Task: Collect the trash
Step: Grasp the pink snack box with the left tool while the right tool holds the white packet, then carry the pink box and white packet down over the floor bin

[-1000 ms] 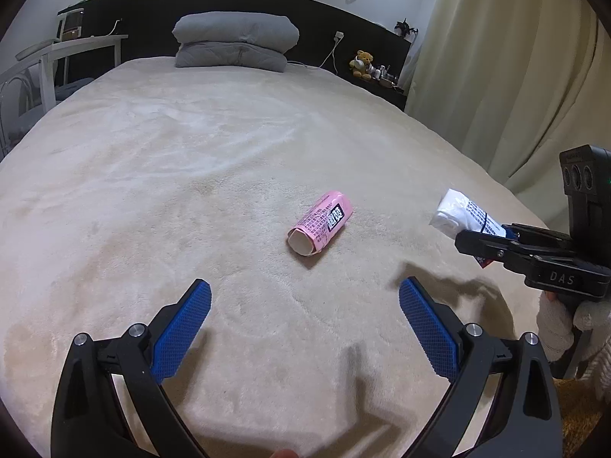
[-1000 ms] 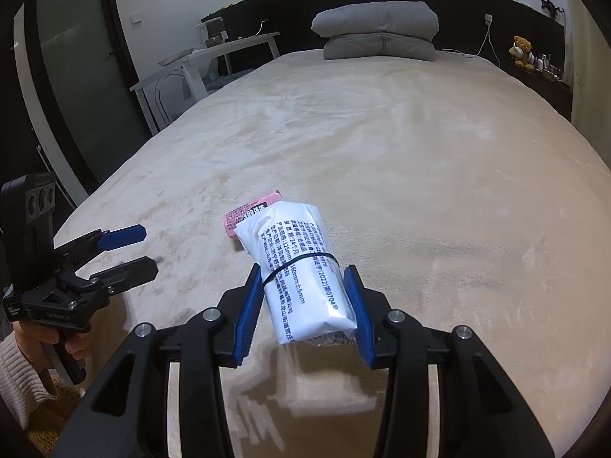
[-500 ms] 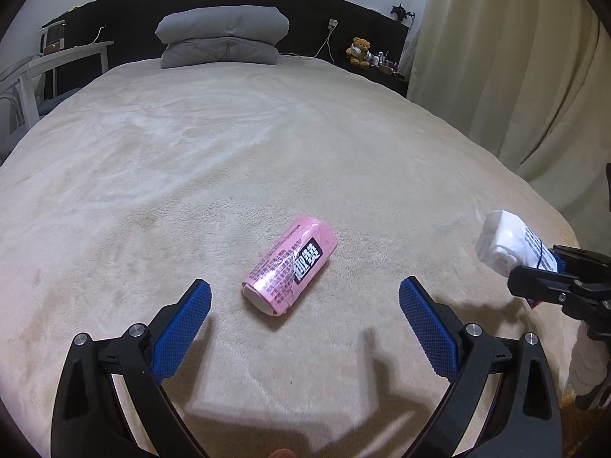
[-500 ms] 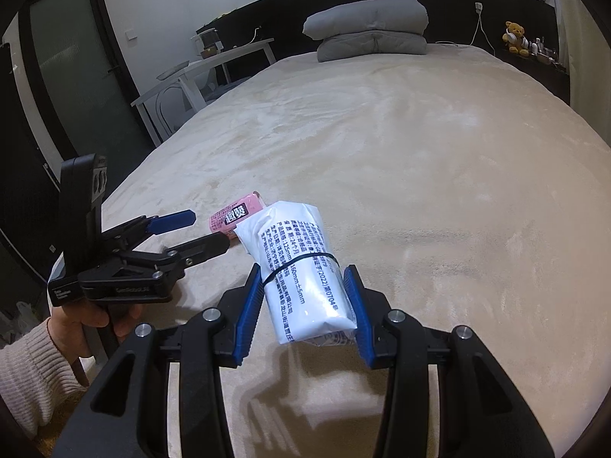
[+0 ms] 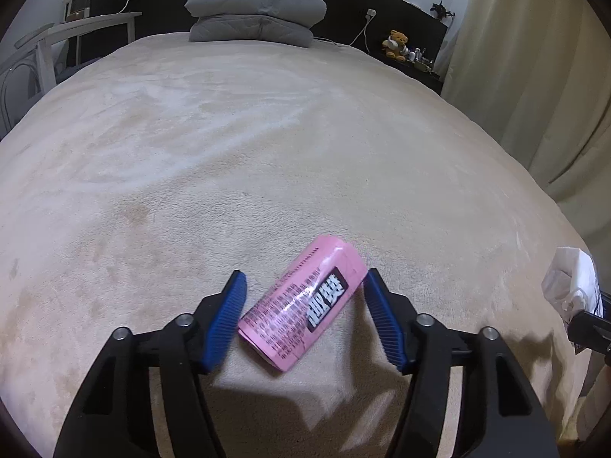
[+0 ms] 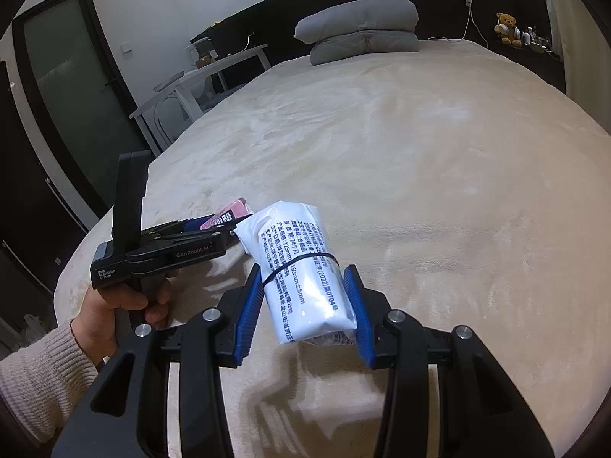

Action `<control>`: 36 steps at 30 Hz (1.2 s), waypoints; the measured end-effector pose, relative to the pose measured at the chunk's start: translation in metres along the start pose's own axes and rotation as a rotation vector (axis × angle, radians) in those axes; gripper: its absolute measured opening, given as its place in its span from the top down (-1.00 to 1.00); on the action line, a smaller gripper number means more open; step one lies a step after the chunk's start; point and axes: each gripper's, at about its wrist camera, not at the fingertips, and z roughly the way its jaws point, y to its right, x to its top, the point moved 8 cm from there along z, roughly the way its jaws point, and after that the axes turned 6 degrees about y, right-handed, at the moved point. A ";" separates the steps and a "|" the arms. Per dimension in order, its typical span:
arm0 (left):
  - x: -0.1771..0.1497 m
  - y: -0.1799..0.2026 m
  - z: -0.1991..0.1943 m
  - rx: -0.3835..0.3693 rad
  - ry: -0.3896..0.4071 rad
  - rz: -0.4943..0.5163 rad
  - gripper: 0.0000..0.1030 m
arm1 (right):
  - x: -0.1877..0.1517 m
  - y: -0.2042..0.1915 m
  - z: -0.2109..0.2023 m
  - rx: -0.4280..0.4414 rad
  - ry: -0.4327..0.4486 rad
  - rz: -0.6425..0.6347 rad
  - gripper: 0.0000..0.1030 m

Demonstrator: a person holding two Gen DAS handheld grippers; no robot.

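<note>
While my left hand-held gripper [image 5: 301, 313] closes around the pink roll [image 5: 303, 307] near the bed's [image 5: 267, 145] foot edge, my right hand-held gripper [image 6: 305, 301] pinches the white packet [image 6: 301, 267]; the skewed roll may squirt out.

the bed [image 5: 267, 145] wears a plush, matt beige cloth with a brushed nap. the pink pack [image 5: 301, 305] is glossy film that catches the light. the white pack [image 6: 305, 274] is smooth, shiny plastic wrap. the left tongs [image 5: 301, 313] and right tongs [image 6: 305, 305] are matt black plastic with ribbed blue pads and metal rivets. the sleeve [image 6: 34, 374] is ribbed knit.
</note>
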 end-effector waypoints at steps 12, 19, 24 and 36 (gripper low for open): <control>-0.002 0.012 -0.030 -0.025 0.035 0.029 -0.16 | 0.001 -0.005 -0.011 -0.018 0.019 0.016 0.16; -0.004 0.015 -0.068 -0.048 0.070 0.009 -0.16 | -0.004 -0.023 -0.023 -0.011 0.027 0.021 0.16; -0.009 0.020 -0.102 -0.071 0.093 0.001 -0.16 | -0.007 -0.041 -0.034 -0.007 0.044 0.019 0.16; -0.035 0.026 -0.175 -0.116 0.137 -0.029 -0.16 | -0.027 -0.067 -0.070 0.004 0.086 0.073 0.16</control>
